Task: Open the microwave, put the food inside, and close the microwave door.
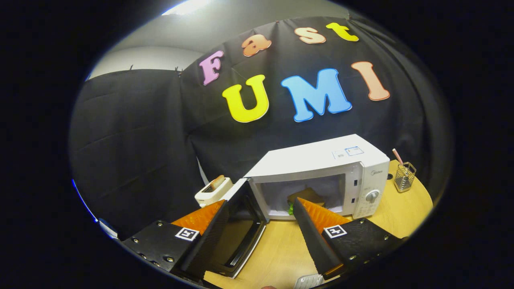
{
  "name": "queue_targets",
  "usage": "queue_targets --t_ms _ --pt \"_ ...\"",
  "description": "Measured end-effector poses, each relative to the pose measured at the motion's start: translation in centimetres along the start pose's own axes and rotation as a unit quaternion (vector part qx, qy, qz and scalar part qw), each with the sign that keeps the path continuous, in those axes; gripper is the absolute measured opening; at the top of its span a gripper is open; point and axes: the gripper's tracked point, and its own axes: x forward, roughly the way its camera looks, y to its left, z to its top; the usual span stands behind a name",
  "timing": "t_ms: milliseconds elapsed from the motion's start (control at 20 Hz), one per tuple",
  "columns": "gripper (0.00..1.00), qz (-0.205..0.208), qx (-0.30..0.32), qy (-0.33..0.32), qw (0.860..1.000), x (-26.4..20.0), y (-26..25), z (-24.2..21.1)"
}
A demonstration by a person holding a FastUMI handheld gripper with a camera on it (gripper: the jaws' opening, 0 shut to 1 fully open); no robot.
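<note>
A pale wooden table (281,249) with a rounded edge carries everything here; behind it hangs the booth's black cloth wall (132,140), draped in folds, and above the cloth a strip of light grey room wall and a bright ceiling light show.

A white microwave (321,160) stands on the table, beyond the fingers, with stickers on its top and a control panel with a round dial (372,196) on its right side; its door (241,228) is swung wide open to the left and hangs out over the table, the dark window of the door lying just beside the left finger (207,237) and partly hidden by it. Left of the microwave, against the cloth, sits a small white toaster (213,190) with a slice of bread (218,182) sticking up from its slot; to the right of the microwave, near the table's rim, a wire mesh holder (404,176) stands upright with a pink stick-like thing in it, too small to name.

Inside the lit white cavity lies the food (307,196), a brownish sandwich-like piece with a bit of green at its lower left; the right finger's tip (301,208) overlaps it in view, so whether they touch cannot be told.

The gripper (259,208) has its fingers spread wide apart with nothing between them but the open door's edge and bare table.
</note>
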Motion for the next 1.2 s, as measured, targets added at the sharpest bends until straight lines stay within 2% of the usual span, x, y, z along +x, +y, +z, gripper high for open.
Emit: queue_targets --t_ms 300,650,950,1200 --pt "0.97 0.115 -0.011 -0.007 0.993 -1.1 8.3 0.6" --pt "0.97 0.223 -0.037 0.008 0.974 -1.8 16.6 -1.4" --pt "0.97 0.296 -0.056 0.036 0.953 -3.5 21.7 -4.1" --pt "0.97 0.334 -0.071 0.074 0.937 -3.5 24.5 -7.9"
